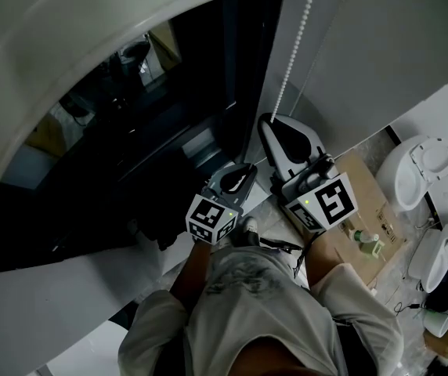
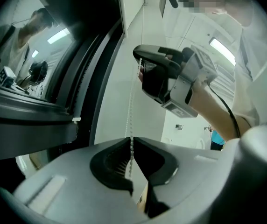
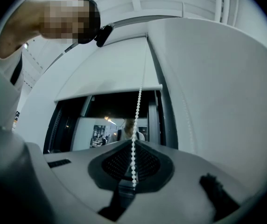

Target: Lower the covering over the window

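A white roller blind (image 1: 91, 37) hangs over the upper part of the dark window (image 1: 138, 139); in the right gripper view its bottom bar (image 3: 108, 93) sits above the dark glass (image 3: 117, 108). A white bead chain (image 1: 293, 53) drops beside the frame. My right gripper (image 1: 269, 120) is the upper one, shut on the chain (image 3: 137, 111), which runs through its closed jaws (image 3: 133, 143). Just below is my left gripper (image 1: 249, 168); its jaws (image 2: 132, 141) stand a narrow slit apart with the chain (image 2: 130, 111) running through the slit. The left gripper view also shows the right gripper (image 2: 139, 62) higher on the chain.
The white wall (image 1: 381, 45) runs right of the window frame. On the floor to the right lie a cardboard sheet (image 1: 369, 202) with a green bottle (image 1: 365, 243) and white toilet fixtures (image 1: 424, 171). A white sill (image 1: 59, 288) lies under the window.
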